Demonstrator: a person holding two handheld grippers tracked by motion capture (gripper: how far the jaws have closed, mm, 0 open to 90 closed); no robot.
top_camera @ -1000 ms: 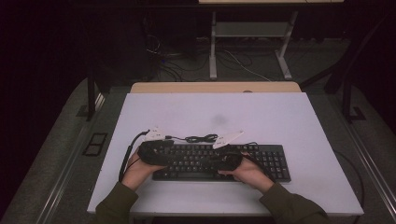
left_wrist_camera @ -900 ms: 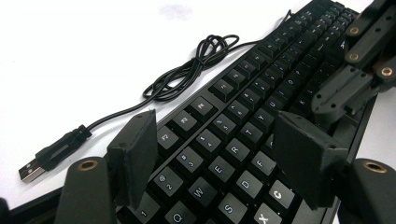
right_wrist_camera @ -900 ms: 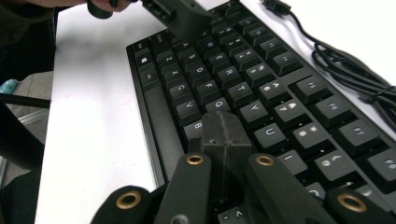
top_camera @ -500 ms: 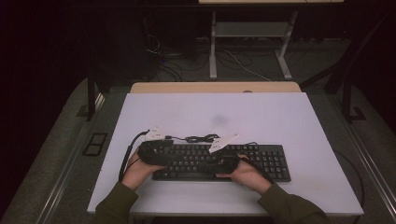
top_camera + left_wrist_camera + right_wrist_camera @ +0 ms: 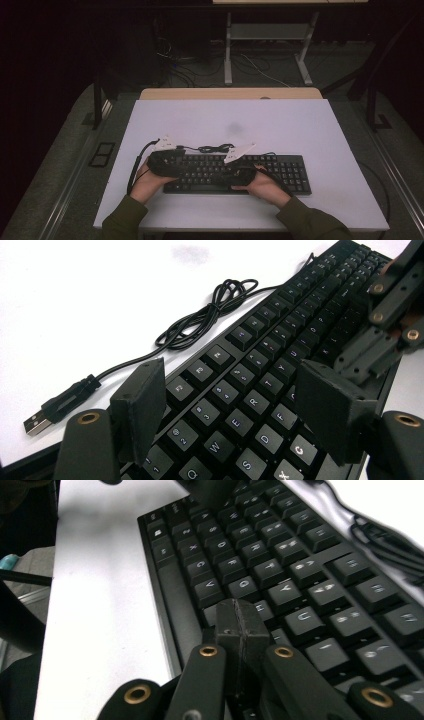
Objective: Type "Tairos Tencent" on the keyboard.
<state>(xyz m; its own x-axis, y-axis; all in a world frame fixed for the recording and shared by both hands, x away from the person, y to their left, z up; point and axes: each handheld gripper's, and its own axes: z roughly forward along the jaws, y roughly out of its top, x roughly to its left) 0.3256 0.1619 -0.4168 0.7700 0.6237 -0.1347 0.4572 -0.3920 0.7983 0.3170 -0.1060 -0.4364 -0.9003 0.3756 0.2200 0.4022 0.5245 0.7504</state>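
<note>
The right claw [image 5: 240,622] is clenched, its two jaws pressed flat together with nothing between them. Its tip sits down on the keyboard [image 5: 280,565], on the row of keys just above the space bar, close to the keyboard's near edge. In the high view the right claw [image 5: 239,175] lies over the middle of the keyboard [image 5: 285,170], held by the right hand [image 5: 265,186].

The left claw [image 5: 240,405] is released: its jaws stand well apart, one at each side of the left gripper view, with nothing gripped. They hover over the left part of the keyboard [image 5: 260,390], above the number and letter rows; whether a pad touches a key cannot be told. In the high view the left claw [image 5: 162,162] is at the keyboard's left end, held by the left hand [image 5: 147,182]. The right claw's linkage [image 5: 385,330] shows at the far right of the left gripper view, farther along the keys.

The keyboard is black and lies flat on the white table [image 5: 280,125], near its front edge, long side across. Its cable [image 5: 200,320] lies on the table just behind the keys, gathered in a loose coil, and ends in a USB plug [image 5: 37,422] that rests free on the table [image 5: 75,300]. In the high view the coil [image 5: 215,148] sits between the two grey plates on the claws.
</note>
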